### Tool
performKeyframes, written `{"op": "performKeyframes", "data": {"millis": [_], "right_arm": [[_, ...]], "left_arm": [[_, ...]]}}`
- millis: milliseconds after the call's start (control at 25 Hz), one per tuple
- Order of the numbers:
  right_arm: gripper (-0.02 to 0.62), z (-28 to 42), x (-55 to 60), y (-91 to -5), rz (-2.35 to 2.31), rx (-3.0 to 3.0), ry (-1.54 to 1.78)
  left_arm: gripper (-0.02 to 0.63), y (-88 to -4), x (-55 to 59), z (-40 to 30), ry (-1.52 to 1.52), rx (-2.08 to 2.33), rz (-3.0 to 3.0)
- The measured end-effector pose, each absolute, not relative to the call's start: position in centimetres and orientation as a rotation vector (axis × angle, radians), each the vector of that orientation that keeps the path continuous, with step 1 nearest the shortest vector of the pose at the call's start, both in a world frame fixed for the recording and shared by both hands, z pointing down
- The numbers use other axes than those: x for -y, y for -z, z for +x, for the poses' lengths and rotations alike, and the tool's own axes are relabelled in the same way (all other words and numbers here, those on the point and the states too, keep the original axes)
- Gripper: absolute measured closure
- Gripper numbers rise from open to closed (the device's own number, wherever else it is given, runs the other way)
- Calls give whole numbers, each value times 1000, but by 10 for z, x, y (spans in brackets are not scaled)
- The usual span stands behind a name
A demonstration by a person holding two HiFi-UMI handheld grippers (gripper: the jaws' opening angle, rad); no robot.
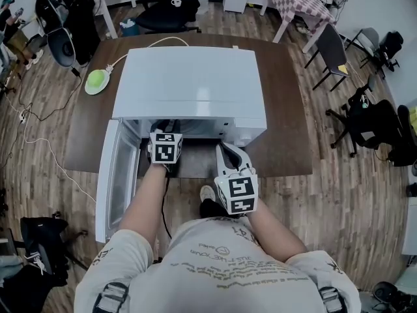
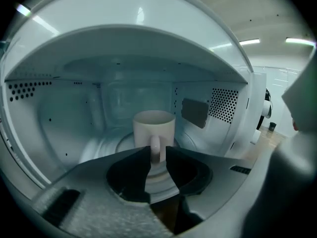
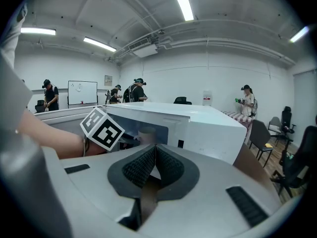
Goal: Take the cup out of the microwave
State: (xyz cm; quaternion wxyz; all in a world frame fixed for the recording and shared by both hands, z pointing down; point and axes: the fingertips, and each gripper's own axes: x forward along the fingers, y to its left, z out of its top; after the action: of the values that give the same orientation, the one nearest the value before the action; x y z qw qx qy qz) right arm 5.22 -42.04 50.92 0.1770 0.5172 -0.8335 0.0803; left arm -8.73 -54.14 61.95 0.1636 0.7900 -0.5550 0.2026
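the left claw (image 2: 157,150) is closed on the handle (image 2: 155,157) of the cup (image 2: 154,125), one dark pad on each side of that thin loop. the cup stands upright at the middle of the microwave (image 1: 189,77) cavity, on the turntable (image 2: 119,145). to do this well, i judge the pinch should sit squarely on the loop before anything moves. a smooth, glazed handle can swivel between flat pads and tip the mug. lift only enough to clear the turntable's rim, then draw straight back out of the microwave's mouth, level, away from the perforated side walls. the cup is pale, cylindrical and looks ceramic; the cavity is glossy painted metal. the right claw (image 3: 155,148) is shut on nothing, its ribbed pads together, outside the microwave's front. the white, boxy microwave has its door (image 1: 111,175) swung wide and sits on a dark bench (image 1: 287,109).
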Motion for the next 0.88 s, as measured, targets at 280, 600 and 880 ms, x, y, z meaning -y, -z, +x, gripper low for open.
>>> {"op": "performKeyframes", "data": {"millis": [280, 600, 880], "right_arm": [[579, 61, 417, -512, 1483, 2328, -239], [579, 63, 414, -512, 1492, 2324, -238], [578, 71, 415, -514, 1503, 2308, -245]], "left_arm": [[537, -619, 534, -72, -468, 1513, 2279], [552, -614, 521, -40, -432, 1364, 2391], [552, -615, 525, -24, -434, 1357, 2413]]}}
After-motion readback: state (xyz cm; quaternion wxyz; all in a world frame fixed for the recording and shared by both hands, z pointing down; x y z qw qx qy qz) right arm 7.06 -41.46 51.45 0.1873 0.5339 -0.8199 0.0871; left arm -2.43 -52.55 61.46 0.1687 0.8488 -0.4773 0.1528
